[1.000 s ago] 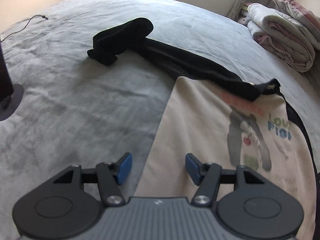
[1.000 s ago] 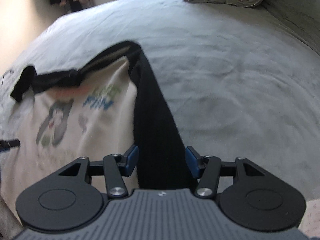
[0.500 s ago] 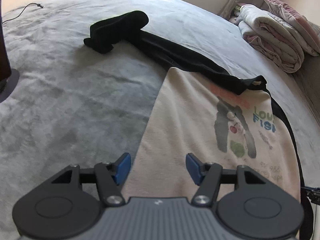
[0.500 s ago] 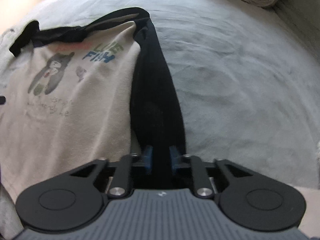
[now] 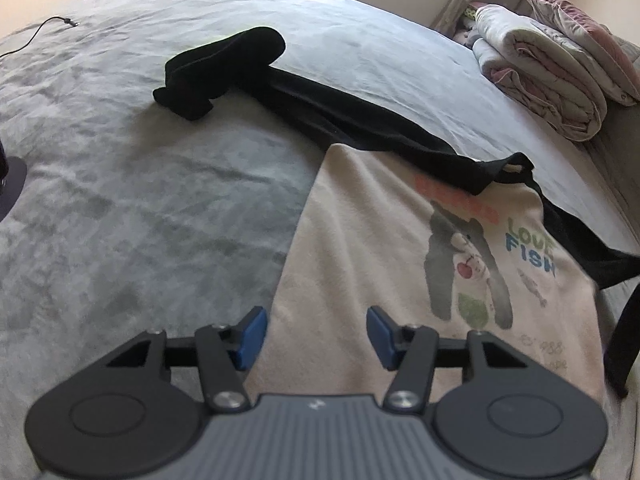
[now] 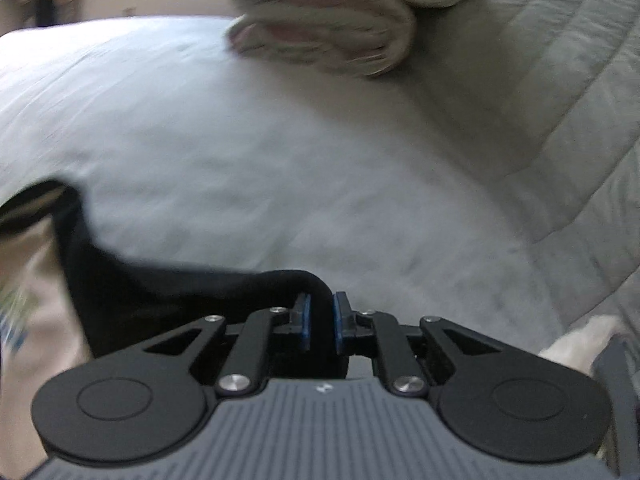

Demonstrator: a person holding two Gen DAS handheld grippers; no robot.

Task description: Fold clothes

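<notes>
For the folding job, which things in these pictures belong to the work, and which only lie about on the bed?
Part of the job:
- cream cotton shirt with black sleeves and a cartoon print
- its right black sleeve, pinched by the right gripper
- left gripper, open over the shirt's hem

Just lying about:
- folded pale and pink quilts
- thin black cable
- grey bedspread

Open grey bed left; folded blankets (far corner) obstruct.
</notes>
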